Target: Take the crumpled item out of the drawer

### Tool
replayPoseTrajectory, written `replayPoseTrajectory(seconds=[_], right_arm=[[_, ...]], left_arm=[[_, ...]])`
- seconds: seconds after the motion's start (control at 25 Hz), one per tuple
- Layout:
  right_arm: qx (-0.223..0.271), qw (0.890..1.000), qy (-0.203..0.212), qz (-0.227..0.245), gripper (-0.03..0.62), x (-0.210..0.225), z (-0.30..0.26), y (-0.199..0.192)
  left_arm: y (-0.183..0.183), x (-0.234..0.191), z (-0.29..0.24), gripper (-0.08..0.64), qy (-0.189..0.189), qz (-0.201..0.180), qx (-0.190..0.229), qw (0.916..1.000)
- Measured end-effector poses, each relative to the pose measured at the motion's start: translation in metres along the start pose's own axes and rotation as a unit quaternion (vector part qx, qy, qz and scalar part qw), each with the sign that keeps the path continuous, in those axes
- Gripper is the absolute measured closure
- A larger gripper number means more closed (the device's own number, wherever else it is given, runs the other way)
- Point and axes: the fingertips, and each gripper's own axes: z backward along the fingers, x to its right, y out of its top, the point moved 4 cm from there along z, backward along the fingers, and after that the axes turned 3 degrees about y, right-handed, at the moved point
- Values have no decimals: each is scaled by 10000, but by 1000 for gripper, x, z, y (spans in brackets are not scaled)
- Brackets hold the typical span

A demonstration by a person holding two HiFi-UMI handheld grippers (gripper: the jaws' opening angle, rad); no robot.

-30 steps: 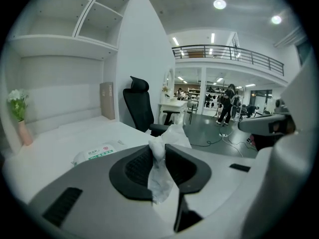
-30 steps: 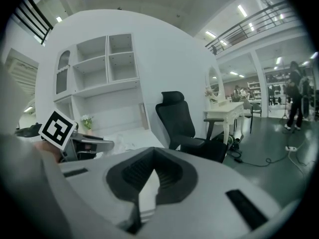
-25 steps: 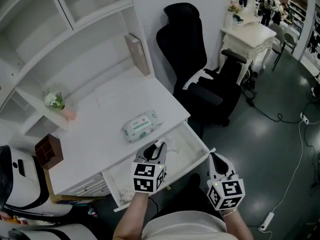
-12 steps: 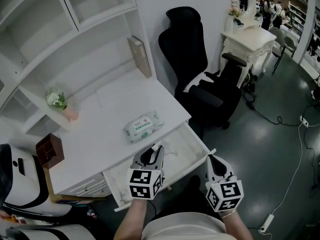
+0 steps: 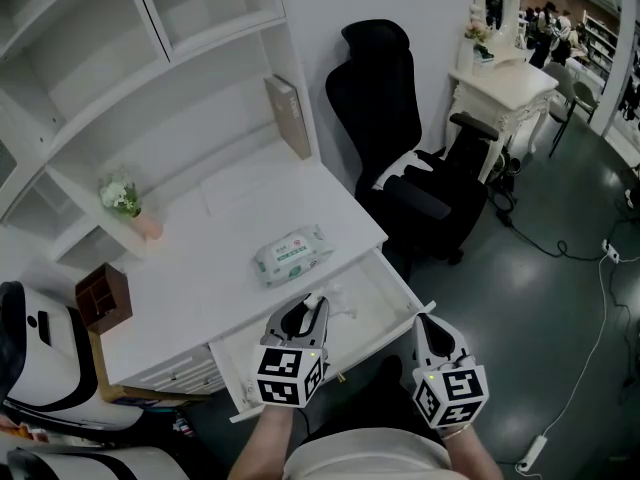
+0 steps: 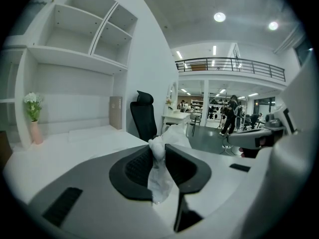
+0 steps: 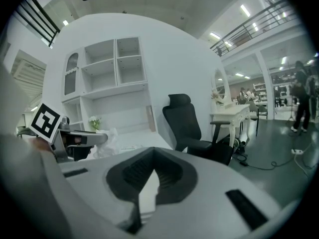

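Left gripper [image 5: 316, 304] pinches the crumpled item [image 6: 158, 178] over the drawer [image 5: 375, 286] — right gripper's [image 5: 428, 325] fingers [image 7: 134, 172] together.

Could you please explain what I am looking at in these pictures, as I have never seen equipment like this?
There is no robot here: a person holds a two-jaw gripper in each hand, each bearing a cube with square markers. One picture comes from a camera on the person's head, looking steeply down. The other two come from cameras riding on the grippers, looking along their jaws. On the white desk lies a pack of wipes, with a flower vase and a book further back. The drawer stands open. The left gripper is closed on a crumpled white item over the drawer. The right gripper is shut and holds nothing.
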Motion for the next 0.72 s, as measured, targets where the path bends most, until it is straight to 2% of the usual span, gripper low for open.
replayPoseTrajectory(seconds=[0.72], right_arm=[[-49,10000,15,34,591,-6,2,-2]], left_arm=[[3,-4,14,488,44,100,139,9998]])
